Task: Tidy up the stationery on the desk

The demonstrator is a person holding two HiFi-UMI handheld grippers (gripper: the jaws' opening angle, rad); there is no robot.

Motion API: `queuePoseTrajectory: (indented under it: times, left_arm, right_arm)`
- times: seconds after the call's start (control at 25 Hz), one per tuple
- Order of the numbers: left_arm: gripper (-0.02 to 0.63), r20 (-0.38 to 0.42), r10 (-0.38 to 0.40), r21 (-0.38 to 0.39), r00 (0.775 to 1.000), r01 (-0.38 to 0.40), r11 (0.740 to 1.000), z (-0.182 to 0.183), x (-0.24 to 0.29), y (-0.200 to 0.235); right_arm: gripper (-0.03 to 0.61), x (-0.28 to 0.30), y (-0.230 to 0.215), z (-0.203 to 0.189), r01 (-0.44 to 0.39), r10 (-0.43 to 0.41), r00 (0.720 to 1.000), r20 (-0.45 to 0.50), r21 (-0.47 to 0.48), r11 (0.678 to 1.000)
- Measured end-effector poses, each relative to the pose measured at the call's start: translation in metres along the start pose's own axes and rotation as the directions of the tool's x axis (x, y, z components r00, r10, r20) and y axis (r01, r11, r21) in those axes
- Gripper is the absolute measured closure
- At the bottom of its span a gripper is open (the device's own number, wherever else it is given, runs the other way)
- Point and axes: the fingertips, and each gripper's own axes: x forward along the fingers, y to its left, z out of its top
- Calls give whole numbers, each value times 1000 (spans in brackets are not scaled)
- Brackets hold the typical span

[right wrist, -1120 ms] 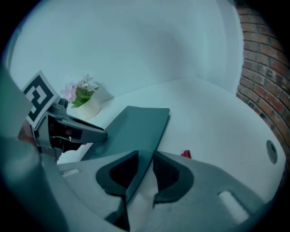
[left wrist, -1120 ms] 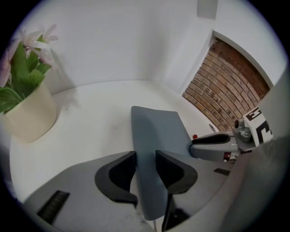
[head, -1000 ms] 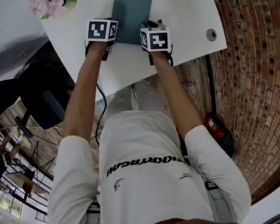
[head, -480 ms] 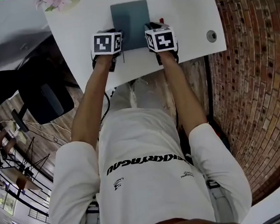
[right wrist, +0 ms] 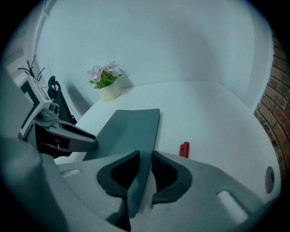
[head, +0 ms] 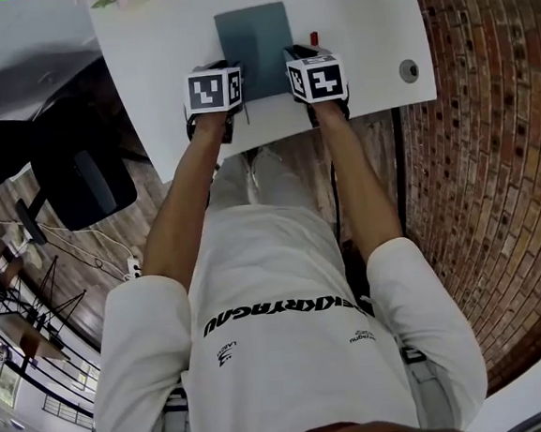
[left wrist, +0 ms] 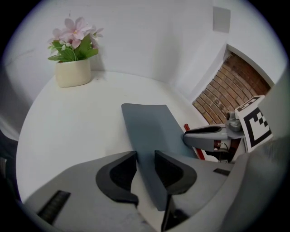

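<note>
A grey-blue notebook [head: 255, 38] lies square on the white desk [head: 164, 69]. My left gripper [head: 235, 96] is shut on its near left corner, and my right gripper [head: 292, 75] is shut on its near right edge. In the left gripper view the notebook [left wrist: 149, 127] runs edge-on between the pads of the left gripper [left wrist: 145, 166], with the right gripper [left wrist: 210, 136] across from it. The right gripper view shows the notebook [right wrist: 129, 129] pinched in the right gripper [right wrist: 145, 170]. A small red item [right wrist: 184, 149] sits just right of the notebook.
A cream pot of pink flowers [left wrist: 72, 68] stands at the desk's far left corner. A round cable hole [head: 409, 69] is at the desk's right end. A brick wall [head: 490, 144] rises to the right, and a black chair [head: 84, 180] stands left of the desk.
Both grippers, still clamped on the notebook, have drawn it toward the desk's front edge and turned it from slightly skewed to square.
</note>
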Motion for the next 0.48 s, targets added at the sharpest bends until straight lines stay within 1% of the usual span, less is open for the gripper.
queuePoseTrajectory:
  times: [0.2,0.48]
  left_arm:
    - [489,18,19,-48,1000,-18,999,-10,-3,-4]
    - [489,24,9,-92,1000,-7,996,-18,-7,-9]
  right_arm:
    - [500,-4,2,-8,-7,7,1000,-2,-17,1000]
    - [502,-8,2,-14,-15,15,1000,-12,-18,1000]
